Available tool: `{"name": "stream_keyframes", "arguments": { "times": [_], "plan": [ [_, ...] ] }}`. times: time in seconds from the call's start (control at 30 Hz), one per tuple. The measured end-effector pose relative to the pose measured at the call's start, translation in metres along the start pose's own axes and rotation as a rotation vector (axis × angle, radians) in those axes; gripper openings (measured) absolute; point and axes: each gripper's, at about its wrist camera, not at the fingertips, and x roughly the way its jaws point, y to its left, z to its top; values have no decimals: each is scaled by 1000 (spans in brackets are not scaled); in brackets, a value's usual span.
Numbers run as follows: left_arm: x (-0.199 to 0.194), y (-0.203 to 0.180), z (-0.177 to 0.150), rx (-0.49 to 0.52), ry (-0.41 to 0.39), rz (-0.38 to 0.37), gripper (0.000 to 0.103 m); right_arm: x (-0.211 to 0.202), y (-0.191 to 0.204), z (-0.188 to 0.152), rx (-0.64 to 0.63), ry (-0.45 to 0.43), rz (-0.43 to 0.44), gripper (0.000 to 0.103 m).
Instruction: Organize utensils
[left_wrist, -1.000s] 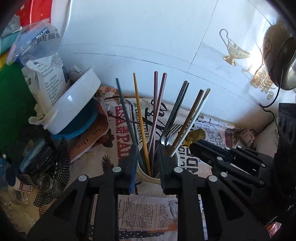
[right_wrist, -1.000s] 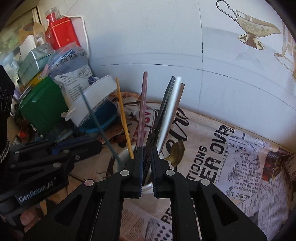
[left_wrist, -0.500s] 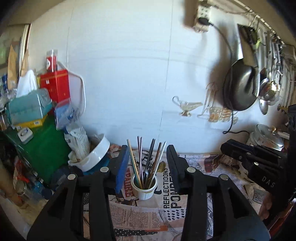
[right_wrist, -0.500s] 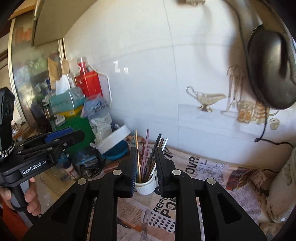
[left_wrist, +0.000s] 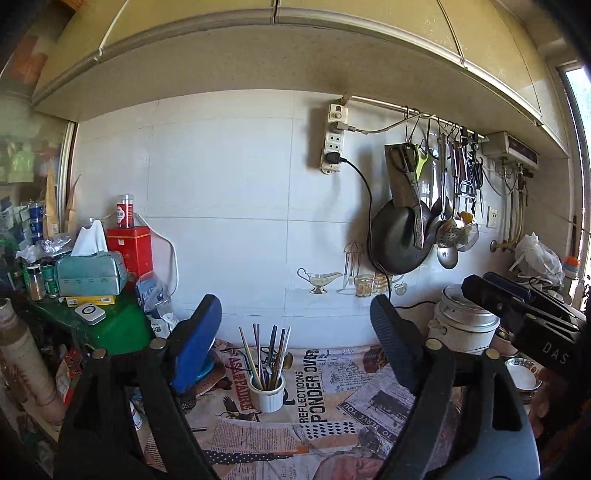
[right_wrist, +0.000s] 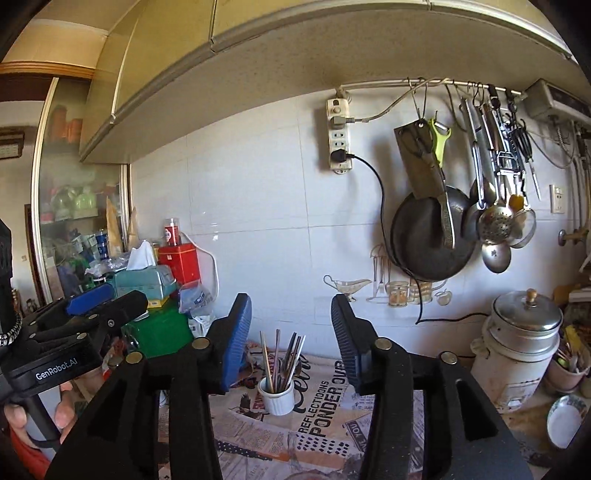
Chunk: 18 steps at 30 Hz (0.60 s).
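The counter (left_wrist: 369, 435) was covered with a printed newspaper-pattern sheet (left_wrist: 325, 391). On this sheet stood a white ribbed cup (left_wrist: 266, 393) holding chopsticks and cutlery (left_wrist: 271, 354). At the right stood a white pot with a metal lid (right_wrist: 517, 350), and a small plate (right_wrist: 565, 421) lay near it.

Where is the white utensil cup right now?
In both wrist views the white utensil cup stands low and centre on the newspaper-print cloth, near the tiled wall, with the green box to its left and the white cooker to its right.
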Motion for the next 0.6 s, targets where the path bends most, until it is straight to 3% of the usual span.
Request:
{"name": "stream_keyframes", "arguments": {
  "times": [0.2, 0.3, 0.6],
  "plan": [
    [-30, 0, -13, 6, -16, 18, 102, -22, 11, -11, -5, -2, -75, 87],
    [-36, -1, -18, 16, -16, 35, 102, -32, 16, -15, -10, -16, -116, 100],
    [-34, 0, -28, 11, 10, 59, 102, -41, 16, -20, -24, -12, -142, 103]
  ]
}}
